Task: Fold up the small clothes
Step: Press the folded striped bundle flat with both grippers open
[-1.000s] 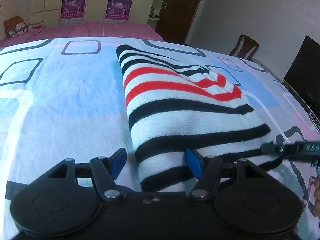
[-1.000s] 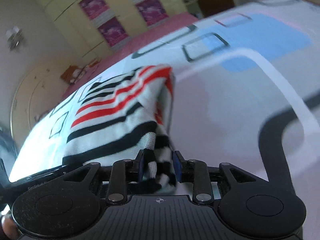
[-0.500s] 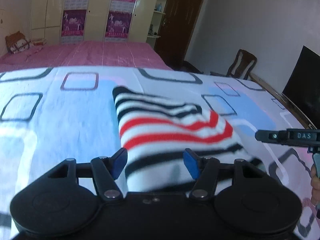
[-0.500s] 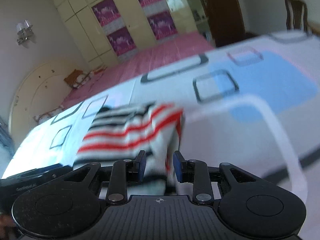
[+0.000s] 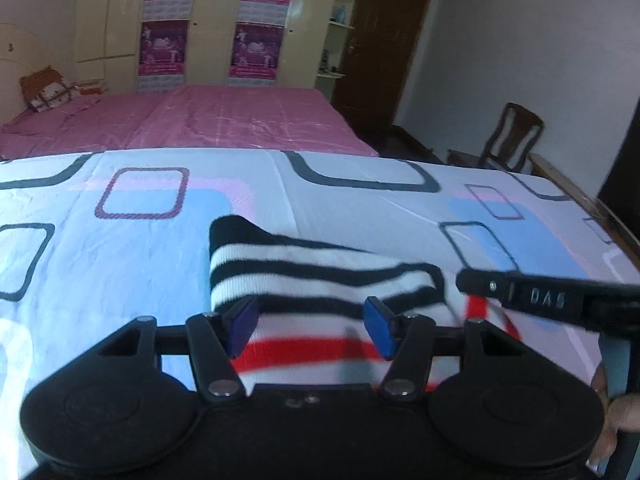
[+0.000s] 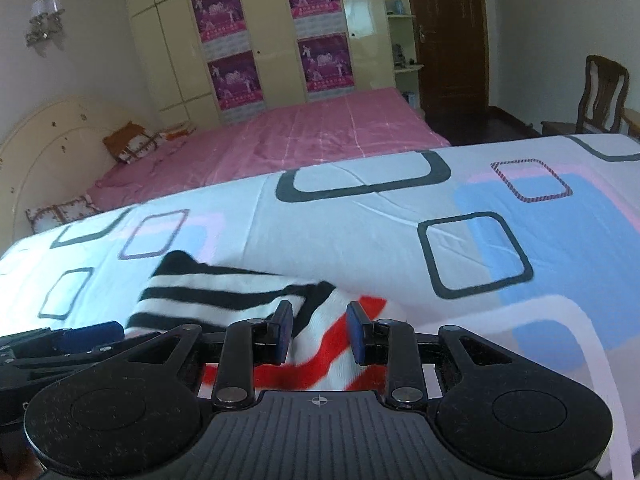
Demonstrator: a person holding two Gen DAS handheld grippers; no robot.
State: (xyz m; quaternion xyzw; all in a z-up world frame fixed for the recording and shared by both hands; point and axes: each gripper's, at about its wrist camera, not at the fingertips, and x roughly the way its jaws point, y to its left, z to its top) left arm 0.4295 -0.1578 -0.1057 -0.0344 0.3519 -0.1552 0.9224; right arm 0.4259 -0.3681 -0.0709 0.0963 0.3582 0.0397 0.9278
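Striped knit garment [image 5: 320,280] on patterned bedsheet [image 5: 120,248], folded over itself. Left gripper [image 5: 312,326] closing, jaws wide apart around the fabric, pads not pressing. Right gripper [image 6: 319,332] clamped on the red-striped edge (fabric bunched between blue pads), just beside the left.

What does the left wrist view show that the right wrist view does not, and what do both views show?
Only the left wrist view shows part of a hand at its right edge, on the right gripper's grip, and a dark screen by the wall.

Only the right wrist view shows the wall lamp, the cream headboard and a patterned pillow beside the pink bed.

Both show the striped sweater on the patterned sheet, the pink bed, the wardrobe posters, the dark door and a wooden chair. The left gripper's jaws are closing, the sweater between them.
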